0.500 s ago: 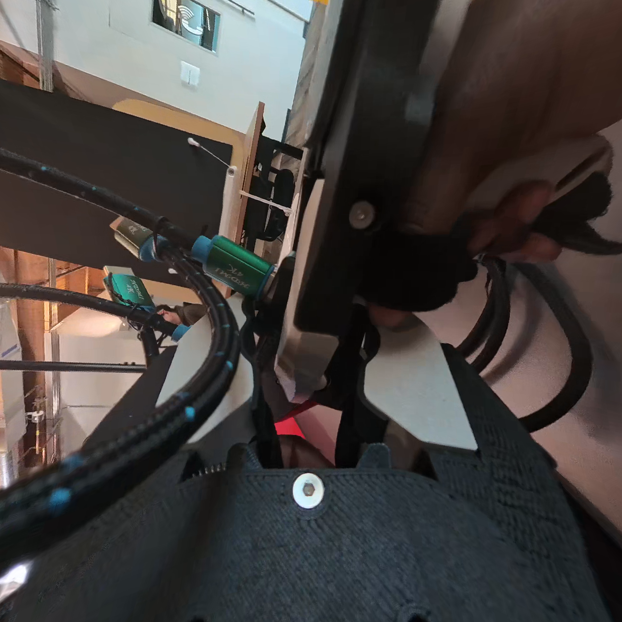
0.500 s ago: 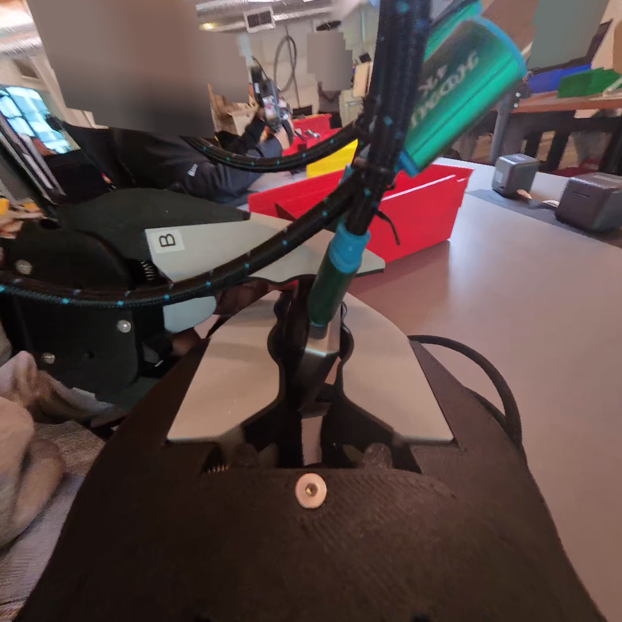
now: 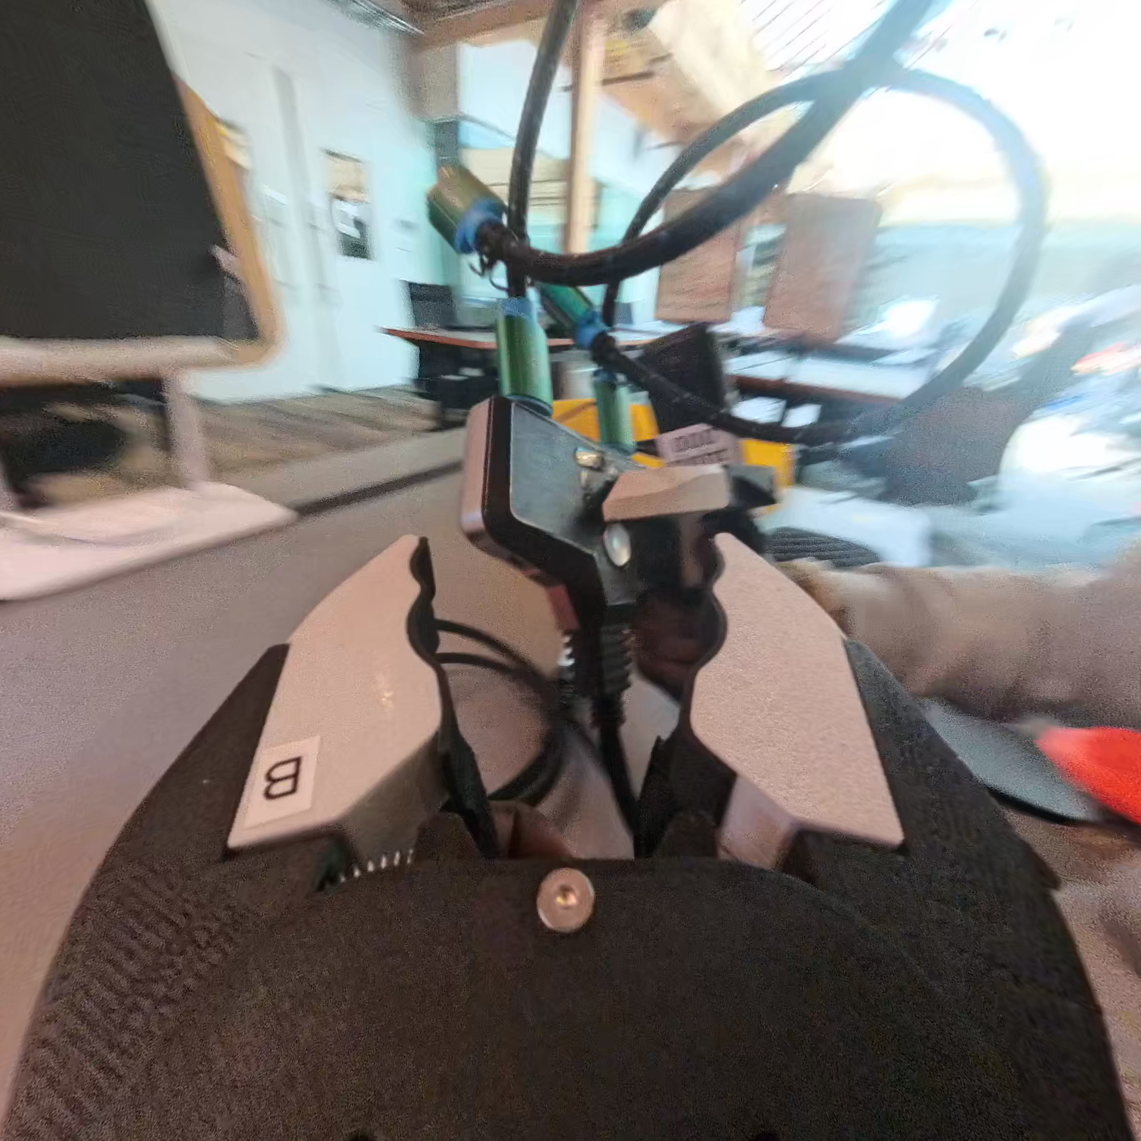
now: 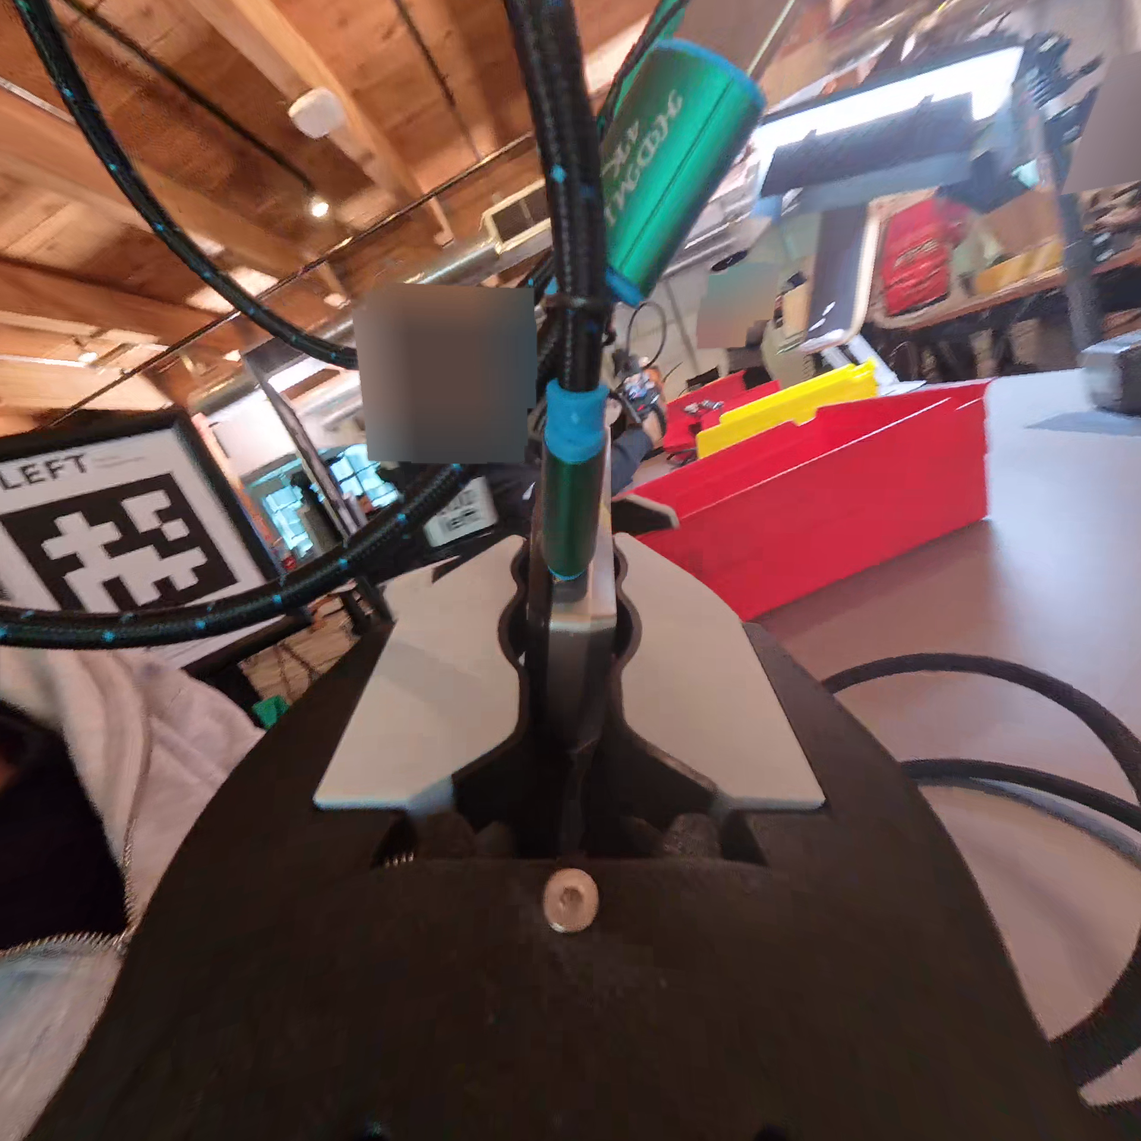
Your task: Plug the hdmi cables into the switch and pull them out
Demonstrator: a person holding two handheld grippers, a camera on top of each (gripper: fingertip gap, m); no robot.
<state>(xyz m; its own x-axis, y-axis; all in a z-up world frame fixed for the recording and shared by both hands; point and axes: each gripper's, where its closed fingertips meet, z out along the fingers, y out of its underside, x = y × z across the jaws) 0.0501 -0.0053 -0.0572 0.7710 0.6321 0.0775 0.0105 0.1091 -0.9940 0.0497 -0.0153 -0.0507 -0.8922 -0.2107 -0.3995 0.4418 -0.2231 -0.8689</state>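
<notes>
A red bin (image 4: pixel 821 500) stands on the grey surface (image 4: pixel 1049 593) toward its far side, and what lies in it is hidden behind its wall; a yellow bin (image 4: pixel 796 401) and another red one sit just behind it with small parts I cannot make out. The right gripper (image 4: pixel 571 617) has its fingers (image 4: pixel 444 679) clenched on the switch (image 4: pixel 571 623), a thin black and silver body held on edge above the surface. A green hdmi plug (image 4: pixel 568 512) stands plugged into its top edge, braided black cables (image 4: pixel 185 611) loop overhead, and a loose green plug (image 4: pixel 673 167) hangs near the camera. The left gripper (image 3: pixel 568 568) is released, its fingers (image 3: pixel 364 679) spread apart and grasping nothing, with the switch (image 3: pixel 543 494) just ahead of their tips and two green plugs (image 3: pixel 522 358) seated in it. Thin black cords (image 4: pixel 988 691) trail over the surface at its near right. Wooden ceiling beams (image 4: pixel 154 185) run above and cluttered desks fill the room behind
</notes>
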